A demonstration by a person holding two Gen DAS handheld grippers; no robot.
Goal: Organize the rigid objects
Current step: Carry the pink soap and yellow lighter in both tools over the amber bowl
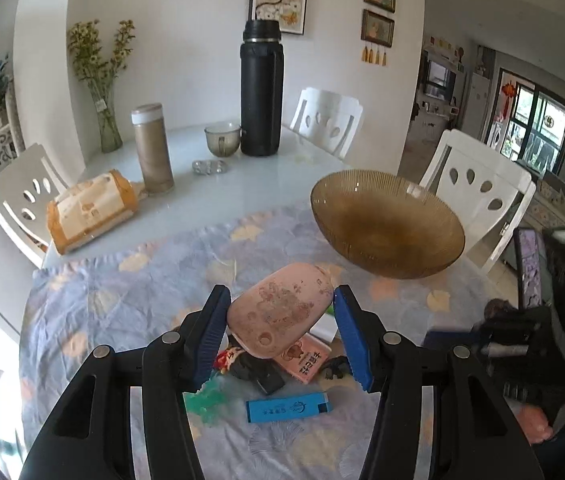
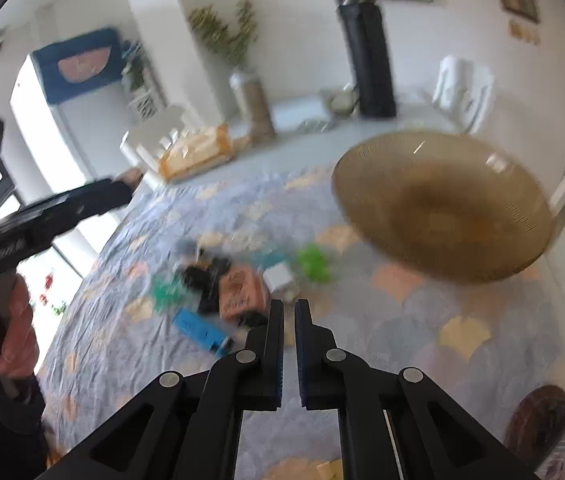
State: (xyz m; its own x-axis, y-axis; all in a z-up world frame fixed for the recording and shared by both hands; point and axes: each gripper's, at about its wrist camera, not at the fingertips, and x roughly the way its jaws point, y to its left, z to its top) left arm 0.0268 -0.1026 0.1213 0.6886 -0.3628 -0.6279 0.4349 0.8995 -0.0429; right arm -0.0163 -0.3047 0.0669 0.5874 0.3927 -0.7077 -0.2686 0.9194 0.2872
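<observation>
Holding: left gripper [image 1: 282,324] clamps a worn pink case [image 1: 280,314] between its blue pads, lifted above the cloth.
Right gripper [image 2: 289,344]: jaws nearly together, nothing between them.
Amber bowl [image 1: 386,222]: at two o'clock from the case.
Pile: blue box [image 1: 286,409] at six o'clock, pink packet [image 1: 306,362] just beneath the case.

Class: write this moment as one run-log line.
left tool: shut on pink oval piece | right tool: shut, empty | amber bowl: empty | clutter pile: on cloth
</observation>
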